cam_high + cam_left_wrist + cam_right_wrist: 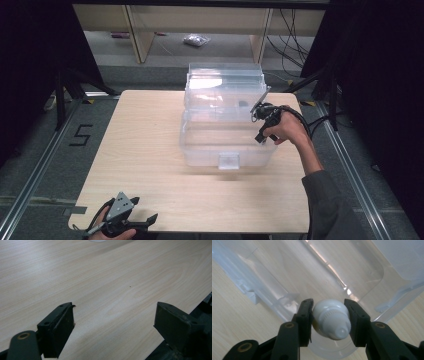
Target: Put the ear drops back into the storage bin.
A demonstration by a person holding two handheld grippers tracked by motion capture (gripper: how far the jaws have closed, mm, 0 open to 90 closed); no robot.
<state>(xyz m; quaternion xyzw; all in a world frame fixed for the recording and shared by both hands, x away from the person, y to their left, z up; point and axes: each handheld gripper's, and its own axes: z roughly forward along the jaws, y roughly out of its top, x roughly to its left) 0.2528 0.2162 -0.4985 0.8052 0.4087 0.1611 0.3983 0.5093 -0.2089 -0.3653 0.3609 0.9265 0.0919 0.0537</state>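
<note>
- Table [150,150]: light wood, w/ a clear plastic bin [225,145] on the far-middle part, lid up at the back.
- Right gripper [261,121]: held over the bin's right rim, clenched on a small white bottle [331,319]; both pads touch its sides, nozzle end toward the camera.
- Risk, my guess: bottle's rounded & smooth, grip is on the bulge, so it could squirt out or tip if tilted. Let go too near the rim and it may bounce outside the bin.
- Left gripper [131,216]: near edge of the table, jaws spread wide, nothing btwn them.
</note>
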